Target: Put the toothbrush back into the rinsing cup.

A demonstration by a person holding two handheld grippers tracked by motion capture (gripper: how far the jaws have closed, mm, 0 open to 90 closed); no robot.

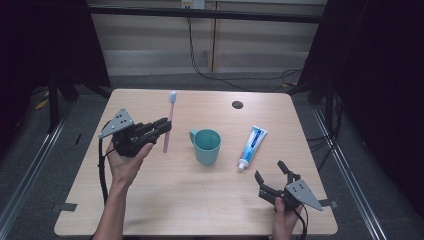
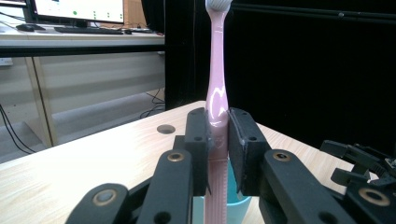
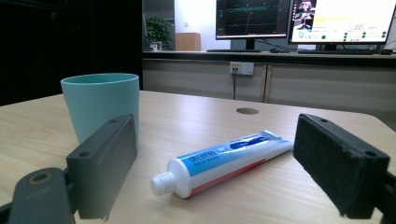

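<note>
High view puts the left gripper (image 1: pixel 162 125) left of centre, its jaws clamped on a pink toothbrush (image 1: pixel 169 125) held upright just left of the teal cup (image 1: pixel 206 146). Left gripper view cuts the bristles off at the top edge and hides the handle's middle behind the pads. At lower right, the right gripper (image 1: pixel 270 170) gapes empty near the toothpaste tube (image 1: pixel 252 146).

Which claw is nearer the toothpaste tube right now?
Right. The right claw sits open just in front of the toothpaste tube, facing it; the left claw, across the teal cup, grips the pink toothbrush.
</note>
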